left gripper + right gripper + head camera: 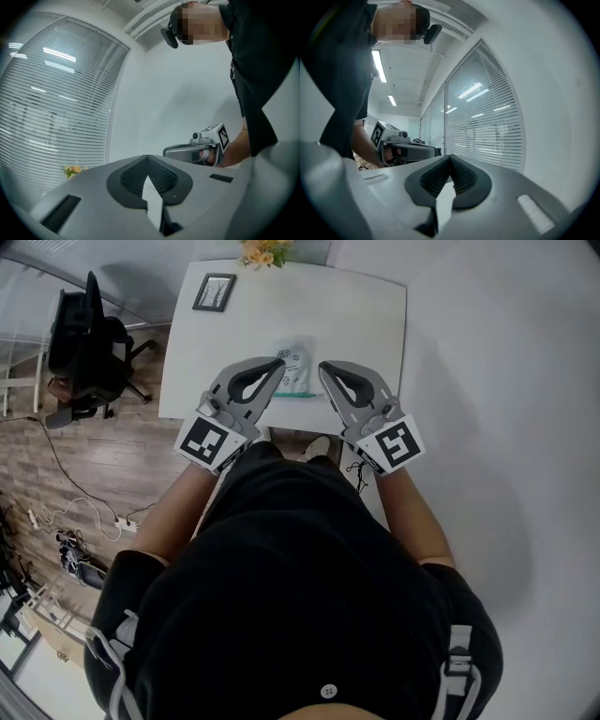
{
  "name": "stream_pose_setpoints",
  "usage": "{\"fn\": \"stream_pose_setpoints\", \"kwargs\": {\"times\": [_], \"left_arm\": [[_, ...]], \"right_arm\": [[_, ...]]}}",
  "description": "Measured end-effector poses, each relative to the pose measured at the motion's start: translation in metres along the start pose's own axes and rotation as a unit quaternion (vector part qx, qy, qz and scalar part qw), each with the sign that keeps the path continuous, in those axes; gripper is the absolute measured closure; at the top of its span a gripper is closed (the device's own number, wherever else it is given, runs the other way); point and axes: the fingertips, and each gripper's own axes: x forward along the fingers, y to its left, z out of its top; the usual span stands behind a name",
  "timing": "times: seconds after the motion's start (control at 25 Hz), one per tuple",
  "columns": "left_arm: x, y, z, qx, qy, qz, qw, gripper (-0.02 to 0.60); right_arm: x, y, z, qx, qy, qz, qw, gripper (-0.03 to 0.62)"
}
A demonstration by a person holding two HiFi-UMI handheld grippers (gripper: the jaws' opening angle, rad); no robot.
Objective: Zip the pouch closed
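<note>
A small clear pouch (292,371) with printed marks lies flat near the front edge of the white table (356,315). A teal zipper strip (296,395) runs along the pouch's near side. My left gripper (280,362) is held at the pouch's left edge and my right gripper (322,366) just off its right edge, tips turned inward. Both are shut with nothing between the pads. In the left gripper view the jaws (148,158) meet tip to tip, and in the right gripper view the jaws (450,157) also meet. Neither gripper view shows the pouch.
A framed picture (215,292) lies at the table's back left, and yellow flowers (264,251) stand at the back edge. A black office chair (89,343) stands on the wood floor to the left, with cables (75,512) nearby. A wall runs along the right.
</note>
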Motion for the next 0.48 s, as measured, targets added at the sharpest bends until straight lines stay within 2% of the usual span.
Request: {"fn": "stream_pose_setpoints", "kwargs": {"times": [0.48], "left_arm": [[-0.0029, 0.0038, 0.0001, -0.005, 0.003, 0.008, 0.9999, 0.574]], "right_arm": [[0.0024, 0.0010, 0.0008, 0.003, -0.001, 0.000, 1.000, 0.583]]}}
